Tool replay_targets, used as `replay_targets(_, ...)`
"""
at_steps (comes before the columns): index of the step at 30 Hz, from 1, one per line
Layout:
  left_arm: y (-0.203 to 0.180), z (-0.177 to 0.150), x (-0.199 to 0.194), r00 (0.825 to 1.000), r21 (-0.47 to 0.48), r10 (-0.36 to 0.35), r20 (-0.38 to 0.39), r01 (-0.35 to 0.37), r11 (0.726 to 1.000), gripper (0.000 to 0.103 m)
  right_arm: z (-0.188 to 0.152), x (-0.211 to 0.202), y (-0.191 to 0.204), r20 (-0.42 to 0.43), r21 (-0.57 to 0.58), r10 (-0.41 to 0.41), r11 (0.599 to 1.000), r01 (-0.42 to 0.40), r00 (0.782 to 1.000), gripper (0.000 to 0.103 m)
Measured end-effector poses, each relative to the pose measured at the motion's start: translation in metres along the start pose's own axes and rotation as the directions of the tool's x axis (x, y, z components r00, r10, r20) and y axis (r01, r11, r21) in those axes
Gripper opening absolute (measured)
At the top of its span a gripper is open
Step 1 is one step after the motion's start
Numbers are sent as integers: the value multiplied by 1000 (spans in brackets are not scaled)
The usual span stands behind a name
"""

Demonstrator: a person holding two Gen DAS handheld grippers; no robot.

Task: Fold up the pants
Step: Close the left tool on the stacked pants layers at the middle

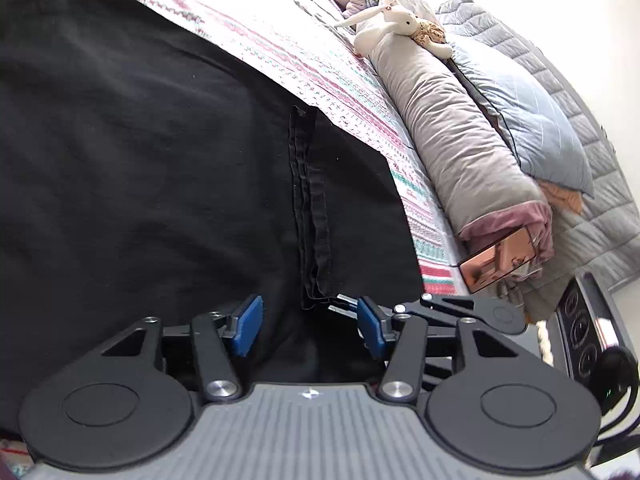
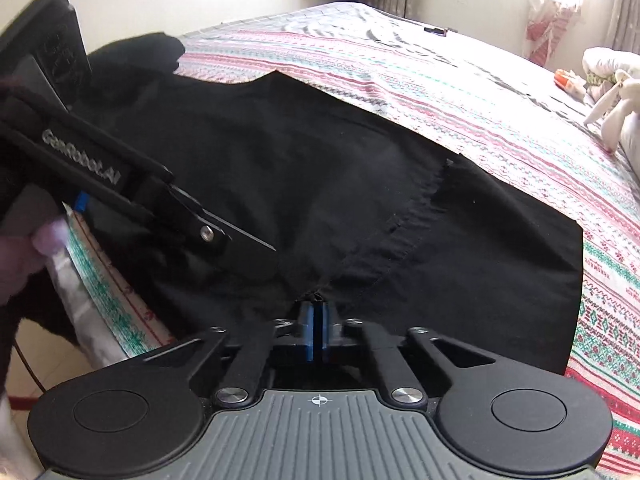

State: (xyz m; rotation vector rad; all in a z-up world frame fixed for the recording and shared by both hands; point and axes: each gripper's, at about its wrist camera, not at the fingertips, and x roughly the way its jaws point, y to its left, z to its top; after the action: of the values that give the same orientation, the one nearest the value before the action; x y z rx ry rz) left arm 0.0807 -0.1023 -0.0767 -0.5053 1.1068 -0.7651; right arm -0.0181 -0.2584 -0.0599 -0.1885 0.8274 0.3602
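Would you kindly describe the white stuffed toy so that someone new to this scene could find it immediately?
Start at the bed with the striped patterned cover, where the black pants are spread. Along its far edge lies a long grey rolled blanket. The stuffed rabbit lies across that roll's far end, the only white, long-eared thing among the grey and blue bedding.

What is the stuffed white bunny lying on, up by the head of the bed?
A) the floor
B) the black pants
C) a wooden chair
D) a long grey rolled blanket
D: the bunny lies across the top of the long grey rolled blanket, apart from the black pants.
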Motion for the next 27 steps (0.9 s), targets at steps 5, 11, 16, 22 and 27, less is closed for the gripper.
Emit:
replay_targets(5, 12, 13, 19, 989, -174, -144, -19, 139, 975, 76, 2, -15, -8, 37, 39, 41, 998, -42, 998, 2)
replay_targets(11, 6, 25, 49, 985, -231, -157, -69, 137, 963, 76, -2, -32, -21, 76, 95, 71, 992, -78, 995, 2)
replay_targets(16, 1, 33, 65, 982, -275, -185, -48, 165, 947, 70, 0, -49, -30, 116, 119, 84, 988, -98, 990, 2)
replay_targets(22, -16, 49, 76, 996, -184, -41, -77, 26, 983, 18, 0, -50, -35, 116, 136, 97, 984, -112, 989, 4)
replay_targets(27, -34, 55, 54, 979, 29, 205, 16, -205, 978, 18, -5, -46, -48, 92, 188, 121, 973, -136, 988, 38)
